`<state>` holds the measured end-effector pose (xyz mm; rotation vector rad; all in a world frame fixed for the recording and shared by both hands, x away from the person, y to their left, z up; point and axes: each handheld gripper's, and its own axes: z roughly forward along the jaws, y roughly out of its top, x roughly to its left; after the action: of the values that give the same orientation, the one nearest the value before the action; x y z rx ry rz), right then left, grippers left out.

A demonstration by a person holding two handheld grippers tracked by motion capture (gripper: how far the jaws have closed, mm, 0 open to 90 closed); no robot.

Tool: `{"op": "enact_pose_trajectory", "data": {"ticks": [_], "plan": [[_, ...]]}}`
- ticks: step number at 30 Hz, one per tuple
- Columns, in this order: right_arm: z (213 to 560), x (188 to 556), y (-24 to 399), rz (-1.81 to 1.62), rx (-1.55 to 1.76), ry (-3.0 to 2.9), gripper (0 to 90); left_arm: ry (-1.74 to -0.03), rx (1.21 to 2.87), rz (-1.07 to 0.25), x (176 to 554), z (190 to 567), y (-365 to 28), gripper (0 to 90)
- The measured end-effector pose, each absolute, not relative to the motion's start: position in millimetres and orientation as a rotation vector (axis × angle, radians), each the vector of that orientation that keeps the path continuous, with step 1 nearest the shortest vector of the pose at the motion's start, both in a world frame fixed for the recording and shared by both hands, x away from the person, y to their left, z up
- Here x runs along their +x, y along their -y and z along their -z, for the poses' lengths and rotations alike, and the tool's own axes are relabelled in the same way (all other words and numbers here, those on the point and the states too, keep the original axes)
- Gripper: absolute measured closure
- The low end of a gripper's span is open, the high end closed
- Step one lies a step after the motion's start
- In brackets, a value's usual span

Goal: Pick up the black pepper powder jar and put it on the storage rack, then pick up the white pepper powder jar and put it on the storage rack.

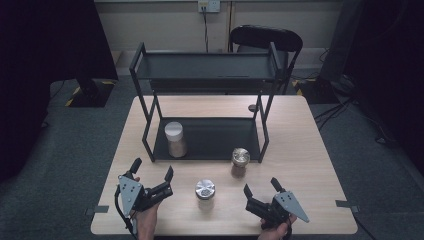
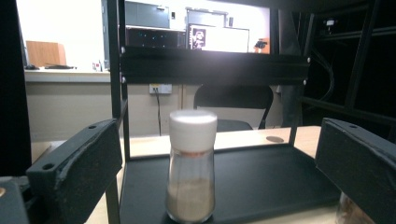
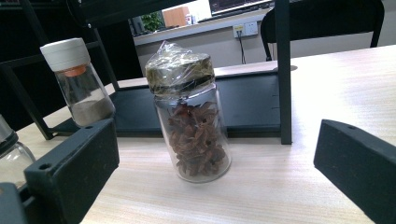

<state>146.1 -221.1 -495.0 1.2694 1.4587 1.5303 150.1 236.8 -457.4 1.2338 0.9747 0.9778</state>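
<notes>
L gripper [image 1: 151,172]: being held low at the table's [image 1: 300,165] near edge, jaws spread wide, empty, aimed at white-capped shaker [image 1: 175,139] on rack's [image 1: 210,140] bottom shelf. R gripper [image 1: 261,187]: being held likewise, jaws apart, facing star-anise jar [image 1: 240,162] standing just before rack; open tabletop around it.

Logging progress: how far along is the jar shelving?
Done: the white-capped jar stands on the rack's lower shelf. In hand: nothing; left tongs and right tongs are open. Left: the star anise jar and the metal-lidded jar are on the table.
</notes>
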Motion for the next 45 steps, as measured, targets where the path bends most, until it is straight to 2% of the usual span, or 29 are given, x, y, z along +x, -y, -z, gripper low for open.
{"op": "enact_pose_trajectory", "data": {"ticks": [23, 45], "plan": [[494.3, 145.5, 219.1, -1.516, 1.261, -1.464, 0.0, -1.043, 1.268, -0.984, 148.4, 514.9, -228.1, 0.0], [495.7, 145.9, 221.3, -1.536, 1.273, -1.451, 0.0, -1.025, 1.286, -1.039, 147.2, 517.0, -221.1, 0.0]]}}
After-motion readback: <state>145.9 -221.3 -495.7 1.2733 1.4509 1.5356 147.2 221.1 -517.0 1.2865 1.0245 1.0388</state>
